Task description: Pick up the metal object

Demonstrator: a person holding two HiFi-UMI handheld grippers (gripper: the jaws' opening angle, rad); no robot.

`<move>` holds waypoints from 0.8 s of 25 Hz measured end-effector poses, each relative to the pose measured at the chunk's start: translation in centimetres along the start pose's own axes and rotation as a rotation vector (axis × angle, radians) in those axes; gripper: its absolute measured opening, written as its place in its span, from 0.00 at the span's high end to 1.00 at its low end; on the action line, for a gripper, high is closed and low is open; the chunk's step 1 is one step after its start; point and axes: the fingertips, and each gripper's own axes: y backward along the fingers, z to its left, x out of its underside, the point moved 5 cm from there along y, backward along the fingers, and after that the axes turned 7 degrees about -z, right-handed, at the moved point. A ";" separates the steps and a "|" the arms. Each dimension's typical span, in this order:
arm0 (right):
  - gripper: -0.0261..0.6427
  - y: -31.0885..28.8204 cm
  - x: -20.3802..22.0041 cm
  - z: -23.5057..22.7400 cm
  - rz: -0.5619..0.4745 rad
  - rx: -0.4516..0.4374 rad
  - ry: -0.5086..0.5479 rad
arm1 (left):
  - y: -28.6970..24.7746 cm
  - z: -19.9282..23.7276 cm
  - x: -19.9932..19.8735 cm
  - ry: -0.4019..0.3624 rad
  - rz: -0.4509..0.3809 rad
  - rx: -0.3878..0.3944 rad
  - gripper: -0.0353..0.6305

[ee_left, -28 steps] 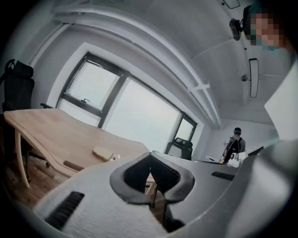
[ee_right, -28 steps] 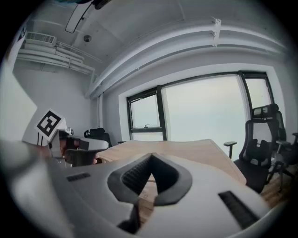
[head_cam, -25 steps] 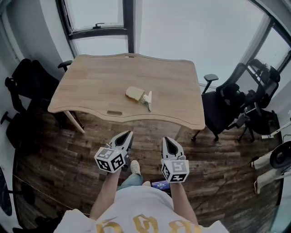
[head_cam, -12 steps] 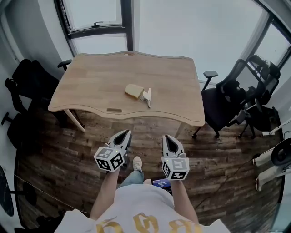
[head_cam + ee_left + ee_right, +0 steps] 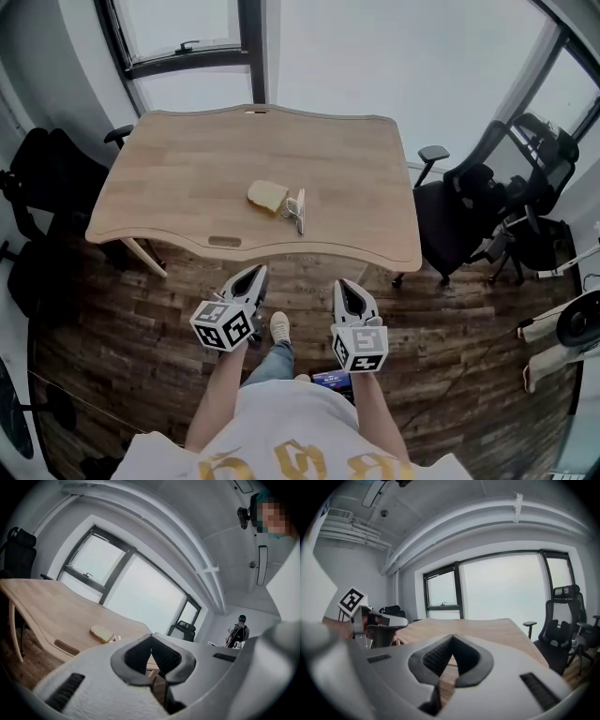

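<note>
Both grippers are low over the floor, short of the wooden table. Left gripper jaws closed, empty. Right gripper same. Metal object lies mid-table, just beside a tan bread-like slice, well apart from both grippers.

Flat grey daylight floods in from the windows at the top of my head view, blown out white. Edges bend and darken at the corners; my left gripper looks soft up close.
</note>
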 end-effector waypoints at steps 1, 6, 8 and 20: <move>0.94 -1.1 0.0 -0.6 0.006 0.004 -0.001 | -1.2 0.5 -0.1 0.005 0.004 0.003 0.92; 0.94 -7.0 -0.6 -3.2 0.036 0.032 -0.003 | -7.6 3.9 -1.4 0.043 0.044 0.022 0.92; 0.94 -9.4 -1.0 -4.4 0.043 0.051 -0.006 | -10.3 5.2 -1.8 0.032 0.077 0.028 0.92; 0.94 -19.7 -0.8 -6.9 0.086 0.115 0.008 | -20.3 11.7 -3.6 0.024 0.178 0.061 0.92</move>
